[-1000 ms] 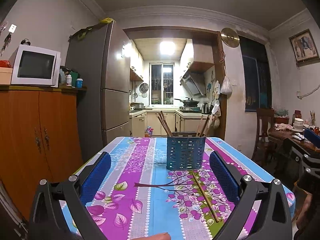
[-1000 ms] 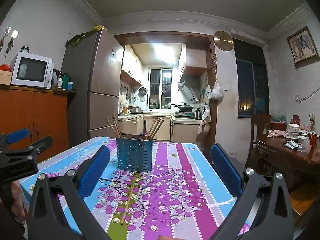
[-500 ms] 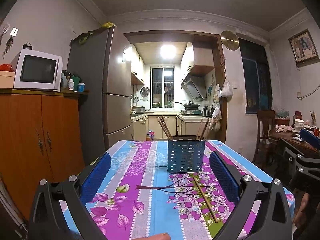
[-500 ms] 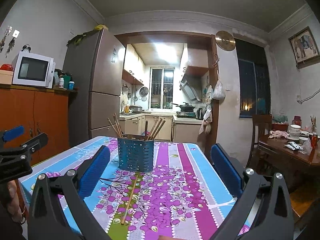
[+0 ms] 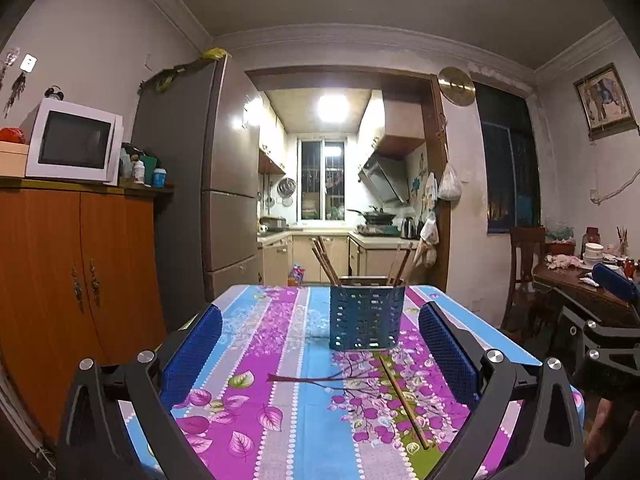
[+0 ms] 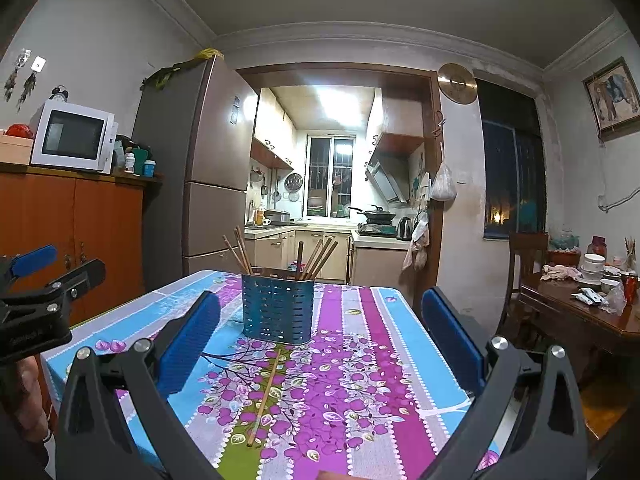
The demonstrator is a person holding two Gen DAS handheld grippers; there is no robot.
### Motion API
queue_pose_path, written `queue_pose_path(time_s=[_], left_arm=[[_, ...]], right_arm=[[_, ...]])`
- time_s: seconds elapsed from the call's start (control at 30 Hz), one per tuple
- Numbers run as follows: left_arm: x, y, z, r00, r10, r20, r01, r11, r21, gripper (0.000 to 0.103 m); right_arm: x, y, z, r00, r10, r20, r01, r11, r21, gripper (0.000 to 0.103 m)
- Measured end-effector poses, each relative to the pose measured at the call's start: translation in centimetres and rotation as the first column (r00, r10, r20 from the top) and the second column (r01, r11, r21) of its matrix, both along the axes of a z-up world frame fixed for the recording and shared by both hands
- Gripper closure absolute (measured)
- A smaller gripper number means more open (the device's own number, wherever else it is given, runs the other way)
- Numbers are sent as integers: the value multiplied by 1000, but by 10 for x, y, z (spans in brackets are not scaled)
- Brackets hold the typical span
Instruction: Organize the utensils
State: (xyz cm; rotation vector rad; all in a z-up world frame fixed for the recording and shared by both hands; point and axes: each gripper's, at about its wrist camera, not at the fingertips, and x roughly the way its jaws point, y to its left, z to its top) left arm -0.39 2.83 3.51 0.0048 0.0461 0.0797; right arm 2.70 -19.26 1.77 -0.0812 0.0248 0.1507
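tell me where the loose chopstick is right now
The chopstick lies flat on the floral tablecloth, just in front of the blue holder. In the right wrist view it sits left of centre; in the left wrist view, right of centre.

We are in a lived-in home dining room: ahead of the claw (image 5: 320, 356) a doorway opens onto a kitchen with a wok (image 5: 376, 215) on the stove, left stand a refrigerator (image 5: 200, 184) and a microwave (image 5: 74, 142) on a wooden cabinet (image 5: 76, 280).

Perforated metal holder (image 5: 366, 322), wooden chopstick (image 5: 402, 400)
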Motion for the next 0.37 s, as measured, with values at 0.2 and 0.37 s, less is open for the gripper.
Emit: queue_pose_path(time_s=[0.2,0.37], left_arm=[[10,1,-1,999,-1,-41,1,1000,-8,5],[11,-1,-3,999,8,-41,-8,1000,-2,5]], right_arm=[[0,0,1,1000,-2,2,2,1000,4,6],[0,-1,1,1000,-8,3,8,1000,9,5]])
